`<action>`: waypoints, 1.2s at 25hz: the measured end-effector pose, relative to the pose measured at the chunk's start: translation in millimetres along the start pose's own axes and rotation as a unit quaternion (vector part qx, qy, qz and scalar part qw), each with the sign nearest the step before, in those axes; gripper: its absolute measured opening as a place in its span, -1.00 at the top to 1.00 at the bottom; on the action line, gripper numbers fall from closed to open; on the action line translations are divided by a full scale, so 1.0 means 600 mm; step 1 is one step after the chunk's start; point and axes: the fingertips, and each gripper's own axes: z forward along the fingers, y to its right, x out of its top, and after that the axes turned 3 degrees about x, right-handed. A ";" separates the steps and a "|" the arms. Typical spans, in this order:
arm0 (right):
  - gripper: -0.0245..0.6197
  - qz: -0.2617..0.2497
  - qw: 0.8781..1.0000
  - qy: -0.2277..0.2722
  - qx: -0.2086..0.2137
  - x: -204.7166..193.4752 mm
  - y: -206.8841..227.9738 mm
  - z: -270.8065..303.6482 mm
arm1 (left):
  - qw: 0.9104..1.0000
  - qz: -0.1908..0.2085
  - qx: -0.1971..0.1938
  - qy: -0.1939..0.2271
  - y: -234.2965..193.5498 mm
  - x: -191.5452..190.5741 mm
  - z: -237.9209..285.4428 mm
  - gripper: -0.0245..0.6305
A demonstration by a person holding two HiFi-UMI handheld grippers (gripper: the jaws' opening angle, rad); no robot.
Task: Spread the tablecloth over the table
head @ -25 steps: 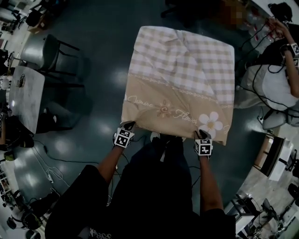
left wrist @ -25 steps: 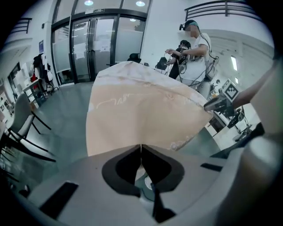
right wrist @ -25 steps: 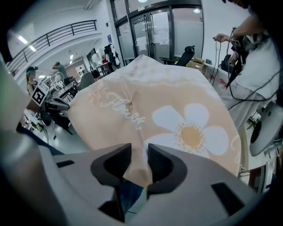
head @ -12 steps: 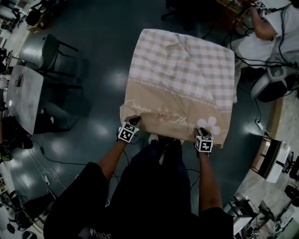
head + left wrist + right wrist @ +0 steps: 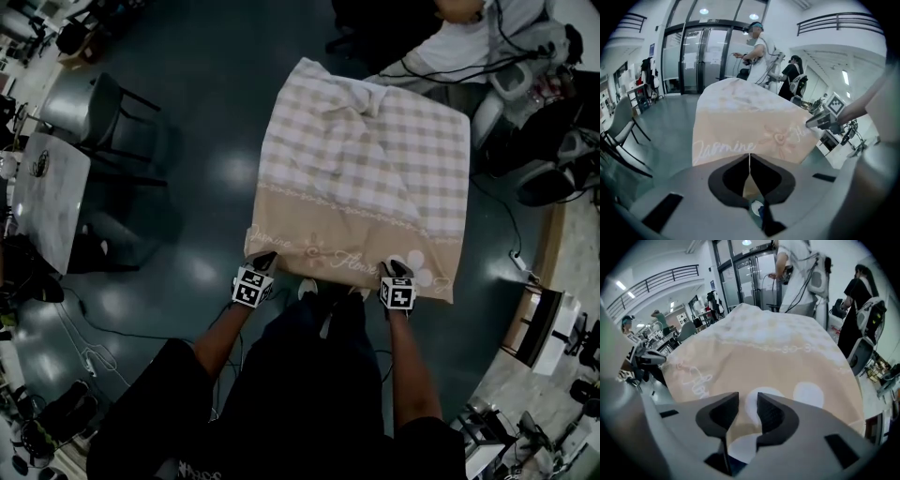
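Observation:
The tablecloth (image 5: 366, 159), checked at the far part with a beige lettered band near me, lies draped over the table and hides its top. My left gripper (image 5: 264, 259) is at the near left corner of the hem, its jaws shut (image 5: 750, 157) on a thin edge of the beige cloth (image 5: 750, 122). My right gripper (image 5: 397, 266) is at the hem by the white flower. Its jaws (image 5: 748, 401) have just been opening and stand apart, with cloth (image 5: 778, 348) in the gap and the pads not pressing it.
A grey table (image 5: 47, 197) and a dark chair (image 5: 103, 108) stand at the left. A person in white (image 5: 469, 28) is beyond the far edge, with white gear (image 5: 525, 84) and a cabinet (image 5: 539, 323) at the right. Cables (image 5: 94, 328) lie on the floor.
The beige hem has come further down over the near edge, and the flower is now partly over it. Both grippers moved with it and stand a little closer together.

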 end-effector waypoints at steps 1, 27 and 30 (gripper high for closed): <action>0.50 0.000 1.000 0.004 -0.009 0.000 0.000 0.003 | 1.000 0.016 -0.004 0.007 0.002 0.013 0.011 0.86; 0.55 -0.049 0.997 0.058 -0.004 0.197 0.325 0.056 | 0.997 -0.029 0.047 -0.059 0.097 0.195 0.189 0.86; 0.62 -0.021 0.998 0.061 -0.010 0.201 0.346 0.045 | 0.994 -0.058 0.065 -0.061 0.113 0.207 0.199 0.86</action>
